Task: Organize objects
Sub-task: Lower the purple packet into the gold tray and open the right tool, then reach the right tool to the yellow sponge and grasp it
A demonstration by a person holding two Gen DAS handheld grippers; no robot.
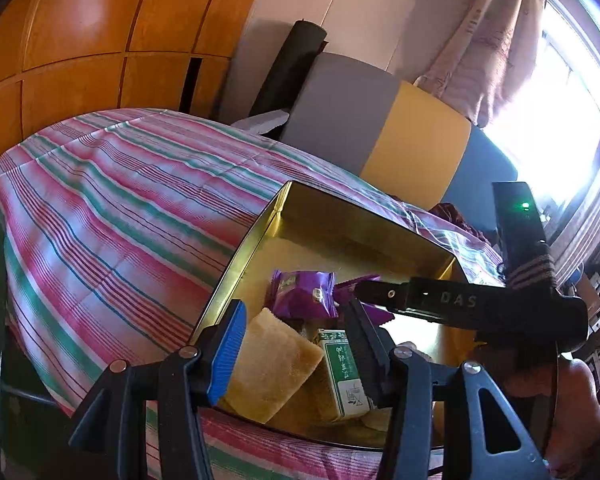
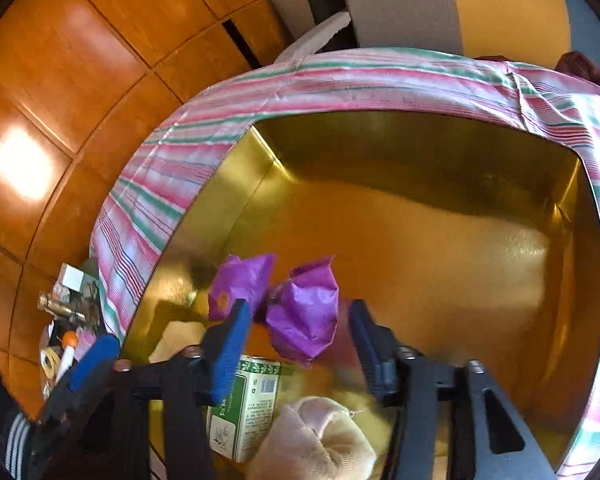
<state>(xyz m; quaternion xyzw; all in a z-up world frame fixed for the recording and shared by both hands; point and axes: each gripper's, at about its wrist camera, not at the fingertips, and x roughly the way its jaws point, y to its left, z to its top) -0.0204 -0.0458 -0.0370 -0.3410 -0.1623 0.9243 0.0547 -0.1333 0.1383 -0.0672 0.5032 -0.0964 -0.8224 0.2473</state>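
Observation:
A gold tin (image 1: 340, 220) lies open on the striped bed cover (image 1: 120, 208). Inside it are a purple packet (image 1: 304, 294), a yellow sponge-like block (image 1: 272, 368) and a green-and-white box (image 1: 340, 376). My left gripper (image 1: 296, 348) hangs over the tin's near left corner; its jaws are apart and the block and box show between them. My right gripper (image 2: 300, 332) is open over the tin (image 2: 420, 148). A crumpled purple packet (image 2: 306, 312) sits loose between its pads, touching neither. A second purple packet (image 2: 240, 284), the box (image 2: 248, 400) and a beige cloth lump (image 2: 316, 440) lie nearby.
A wooden wardrobe (image 1: 80, 40) stands behind the bed, with a grey-and-yellow cushion (image 1: 380, 120) at its far end. A curtain and a bright window (image 1: 560, 100) are on the right. Small clutter (image 2: 68, 316) sits beside the bed at the left. A person's hand (image 1: 560, 392) holds the right gripper.

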